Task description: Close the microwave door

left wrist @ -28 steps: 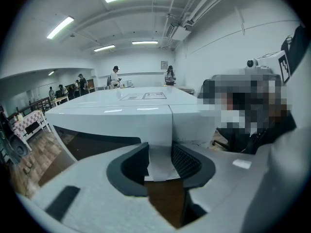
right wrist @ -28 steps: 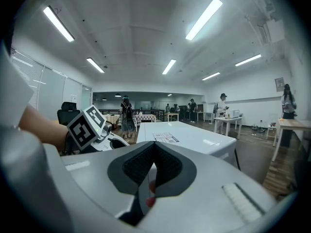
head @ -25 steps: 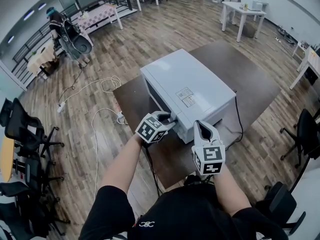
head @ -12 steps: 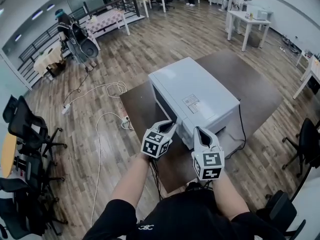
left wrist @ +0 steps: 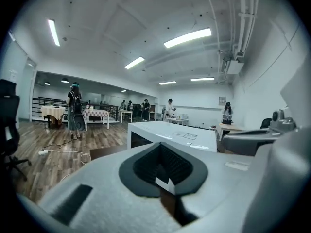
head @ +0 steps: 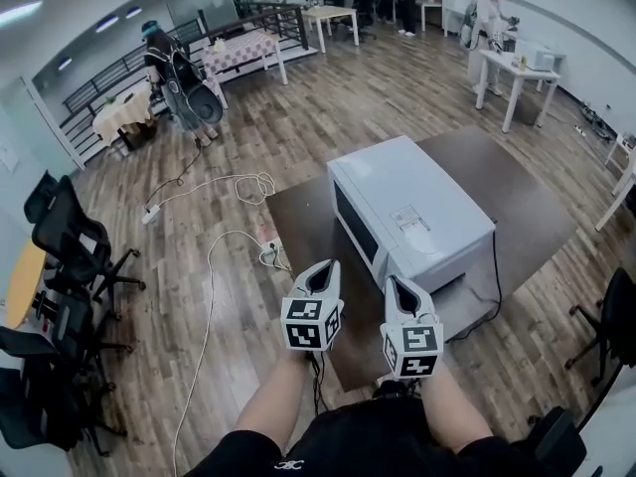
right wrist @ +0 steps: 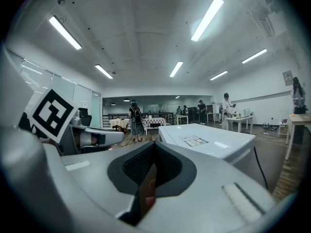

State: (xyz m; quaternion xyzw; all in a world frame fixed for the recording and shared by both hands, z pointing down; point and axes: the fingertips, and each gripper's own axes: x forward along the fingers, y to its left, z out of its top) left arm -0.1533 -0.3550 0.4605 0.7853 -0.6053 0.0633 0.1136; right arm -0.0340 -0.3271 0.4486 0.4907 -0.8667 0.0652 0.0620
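One white microwave (head: 409, 217), boxy, door (head: 360, 229) shut flush, dark window facing 8 o'clock, centred on brown tabletop (head: 303, 217), left gripper (head: 320, 268) fingers just closed on nothing, right gripper (head: 395, 284) fingers together, empty, both at its 6 o'clock.

White microwave (head: 417, 202), dark brown table (head: 527, 187), brown wood-plank floor (head: 298, 117), black office chairs (head: 75, 251).

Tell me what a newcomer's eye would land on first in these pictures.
The white microwave, door shut, stands on a dark brown table in the middle of the head view. In front of it hang the left hand-held gripper, whose jaws have just closed on nothing, and the right hand-held gripper, also shut and empty. A white cable loops over the wood floor at left.
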